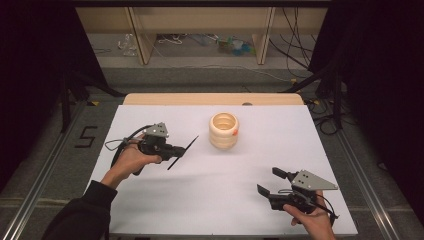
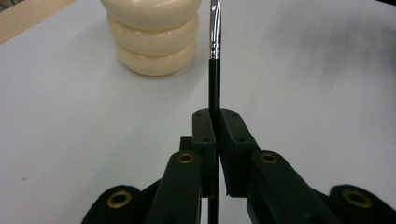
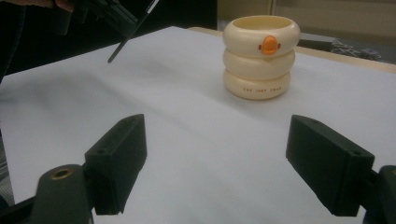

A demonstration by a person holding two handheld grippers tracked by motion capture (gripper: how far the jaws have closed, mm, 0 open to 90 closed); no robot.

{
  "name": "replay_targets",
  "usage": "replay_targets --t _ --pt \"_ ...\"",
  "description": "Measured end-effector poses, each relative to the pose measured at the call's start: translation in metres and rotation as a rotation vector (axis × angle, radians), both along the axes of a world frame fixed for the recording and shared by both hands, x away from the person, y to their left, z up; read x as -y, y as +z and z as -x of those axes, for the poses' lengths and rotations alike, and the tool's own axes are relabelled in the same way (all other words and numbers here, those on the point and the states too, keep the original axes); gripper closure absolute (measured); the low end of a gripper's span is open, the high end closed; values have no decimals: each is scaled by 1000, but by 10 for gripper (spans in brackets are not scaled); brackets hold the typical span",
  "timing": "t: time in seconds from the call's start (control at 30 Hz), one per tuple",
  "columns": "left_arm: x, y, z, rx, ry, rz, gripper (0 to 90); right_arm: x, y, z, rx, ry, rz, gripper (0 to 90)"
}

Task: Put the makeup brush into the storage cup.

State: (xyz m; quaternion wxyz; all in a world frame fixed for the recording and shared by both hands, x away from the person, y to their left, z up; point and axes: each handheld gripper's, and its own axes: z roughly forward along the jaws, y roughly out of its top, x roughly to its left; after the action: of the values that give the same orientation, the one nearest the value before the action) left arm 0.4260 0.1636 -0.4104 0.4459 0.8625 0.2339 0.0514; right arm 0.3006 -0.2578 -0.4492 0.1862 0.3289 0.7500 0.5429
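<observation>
We note the left gripper point(image 1: 176, 150) over the left half of the white worktop point(image 1: 220, 200), held in a hand that comes in from the near-left corner. Its fingers point(image 2: 205, 133) are pressed together on a thin black brush point(image 1: 183, 152), pinching the handle with no gap on either side. In the left gripper view we see the brush point(image 2: 214, 74) run straight up from the fingers, black handle first, then a bright metal ferrule, passing just beside the cream holder point(image 2: 156, 35); we cannot tell whether the two touch. From the high view the brush lies slanted, one end toward the far edge and the holder, the other toward the near edge, lifted clear of the worktop

The cream holder point(image 1: 224, 131) stands upright near the middle of the worktop, closer to the far edge, built like three stacked rings with an open top. In the right gripper view we see an orange beak-like mark on its upper ring and small lettering on the lowest ring point(image 3: 261, 56)

The right gripper point(image 1: 273, 183) sits low near the near-right corner, well apart from the holder. Its fingers point(image 3: 119, 158) stand wide apart with nothing between them
</observation>
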Motion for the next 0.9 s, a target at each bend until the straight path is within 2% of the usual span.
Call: replay_targets --t 0.07,0.1,0.13,0.2,0.23,0.27,0.3,0.37,0.4,0.43,0.47,0.5,0.53,0.6,0.63,0.67,0.73,0.77,0.8,0.83,0.87,0.9 --pt "2 1 3 9 4 11 851 0 0 0 -8 4 10 215" --pt "2 1 4 4 -5 22 851 -1 0 0 -12 12 1 215" --pt "4 2 6 7 8 26 851 -4 -1 -1 -5 16 -17 215" --pt "5 3 8 2 2 44 851 -6 -2 -1 -4 24 -13 215" --pt "6 3 9 2 3 55 851 -6 -1 -1 -5 21 9 215" --pt "7 3 10 1 2 61 851 -9 -1 -1 -8 28 -10 215" --pt "8 4 11 1 4 67 851 -9 -1 -2 -7 30 8 215" --pt "10 4 13 4 -4 90 851 -13 -1 -2 -9 46 -4 215" --pt "11 5 15 10 1 92 851 -15 0 -2 -3 39 3 215" --pt "12 5 16 2 1 105 851 -17 0 -3 11 55 -7 215" --pt "12 6 17 9 1 114 851 -17 1 -2 -4 55 10 215" --pt "12 6 18 7 6 126 851 -18 1 -3 13 55 9 215" --pt "13 5 19 7 13 141 851 -22 1 -4 3 66 -20 215" --pt "14 4 21 16 27 145 851 -24 3 -5 7 64 -8 216" --pt "14 4 21 24 25 156 851 -26 2 -7 27 71 -25 216" --pt "14 3 22 20 33 161 851 -29 4 -6 6 72 -20 216" --pt "15 2 23 22 42 172 851 -33 5 -10 32 85 -18 216" --pt "16 2 24 18 40 173 851 -37 5 -11 31 88 -29 216" --pt "16 1 26 30 40 176 851 -39 7 -12 41 88 -18 216" --pt "17 1 26 22 31 179 851 -43 8 -13 18 101 -21 216" --pt "18 0 28 18 30 185 852 -47 8 -15 33 104 -29 216" --pt "19 0 30 28 39 180 851 -50 8 -17 30 115 -37 215"
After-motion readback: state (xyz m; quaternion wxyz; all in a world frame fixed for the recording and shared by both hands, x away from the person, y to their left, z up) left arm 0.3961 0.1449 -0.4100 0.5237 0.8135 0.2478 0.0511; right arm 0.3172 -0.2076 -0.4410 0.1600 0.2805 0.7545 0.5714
